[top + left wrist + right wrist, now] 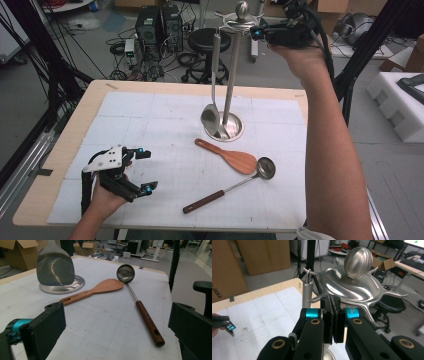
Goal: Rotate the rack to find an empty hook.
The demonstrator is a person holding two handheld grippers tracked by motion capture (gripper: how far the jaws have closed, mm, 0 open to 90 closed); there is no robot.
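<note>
The right tool is held shut and empty at the rack top, seemingly to steady it beside the hung spatula, while the left tool is kept open over the desk, ready for the ladle and wooden spoon.

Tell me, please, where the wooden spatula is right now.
In the high view the wooden spatula lies flat mid-table, just before the rack base, its blade touching the ladle bowl.

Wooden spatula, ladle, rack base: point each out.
wooden spatula [240,161]: high view, on its blade.
ladle [125,273]: left gripper view, on its bowl.
rack base [237,131]: high view, on its round rim.
</note>
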